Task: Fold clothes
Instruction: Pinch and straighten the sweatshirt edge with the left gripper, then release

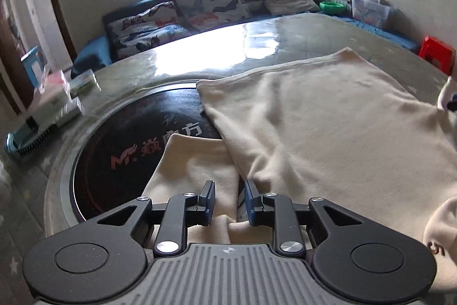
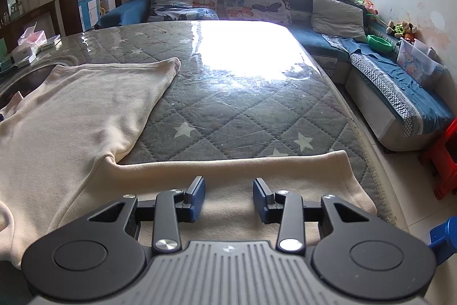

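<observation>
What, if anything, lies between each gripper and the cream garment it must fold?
Nothing visible. The left gripper hangs right over a fold in the cream garment, above its left sleeve. The right gripper hovers open over the right sleeve, with only bare fabric beneath.

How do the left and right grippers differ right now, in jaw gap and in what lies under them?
The left gripper has a narrower gap, over the cream garment's sleeve beside the black round plate. The right gripper is wider open, over the other sleeve on the quilted table. Both are open, holding nothing.
</observation>
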`<action>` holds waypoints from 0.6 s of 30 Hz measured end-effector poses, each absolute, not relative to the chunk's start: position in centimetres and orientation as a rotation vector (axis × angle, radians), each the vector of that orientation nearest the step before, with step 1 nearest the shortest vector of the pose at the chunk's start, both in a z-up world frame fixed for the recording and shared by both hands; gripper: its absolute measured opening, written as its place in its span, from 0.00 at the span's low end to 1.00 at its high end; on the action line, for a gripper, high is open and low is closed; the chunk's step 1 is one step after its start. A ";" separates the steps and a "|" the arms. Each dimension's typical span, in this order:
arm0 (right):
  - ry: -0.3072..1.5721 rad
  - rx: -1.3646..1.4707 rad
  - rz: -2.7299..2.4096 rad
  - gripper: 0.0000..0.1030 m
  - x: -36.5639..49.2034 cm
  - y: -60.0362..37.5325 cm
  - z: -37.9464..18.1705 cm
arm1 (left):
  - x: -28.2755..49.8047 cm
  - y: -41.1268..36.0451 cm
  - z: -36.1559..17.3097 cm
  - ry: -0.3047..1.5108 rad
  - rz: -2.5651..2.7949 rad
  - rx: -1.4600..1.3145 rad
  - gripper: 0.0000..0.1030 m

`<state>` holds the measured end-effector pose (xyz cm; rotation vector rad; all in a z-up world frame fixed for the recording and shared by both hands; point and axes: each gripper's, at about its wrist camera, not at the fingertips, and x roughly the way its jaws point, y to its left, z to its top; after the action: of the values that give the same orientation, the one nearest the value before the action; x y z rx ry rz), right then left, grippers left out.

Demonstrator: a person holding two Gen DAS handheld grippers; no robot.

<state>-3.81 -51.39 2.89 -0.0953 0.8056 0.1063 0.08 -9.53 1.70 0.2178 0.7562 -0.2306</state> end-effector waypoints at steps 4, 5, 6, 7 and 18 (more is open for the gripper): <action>0.806 -0.094 0.103 0.39 -3.8 -51.5 2.8 | -0.1 -9.6 1.4 0.743 -0.240 0.241 0.23; 0.806 -0.094 0.102 0.39 -3.7 -51.5 2.8 | -0.1 -9.6 1.3 0.737 -0.242 0.248 0.23; 0.806 -0.096 0.102 0.39 -3.7 -51.5 2.8 | -0.1 -9.7 1.3 0.730 -0.237 0.253 0.22; 0.806 -0.098 0.101 0.39 -3.7 -51.4 2.8 | 0.0 -9.6 1.3 0.727 -0.224 0.250 0.08; 0.800 -0.125 0.095 0.39 -3.8 -51.2 3.1 | -3.2 -0.1 5.6 0.575 0.070 -0.111 0.03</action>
<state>-3.80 -51.15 3.13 -0.1247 0.7996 0.0954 -3.22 -0.14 5.59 -0.1109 0.5754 0.0700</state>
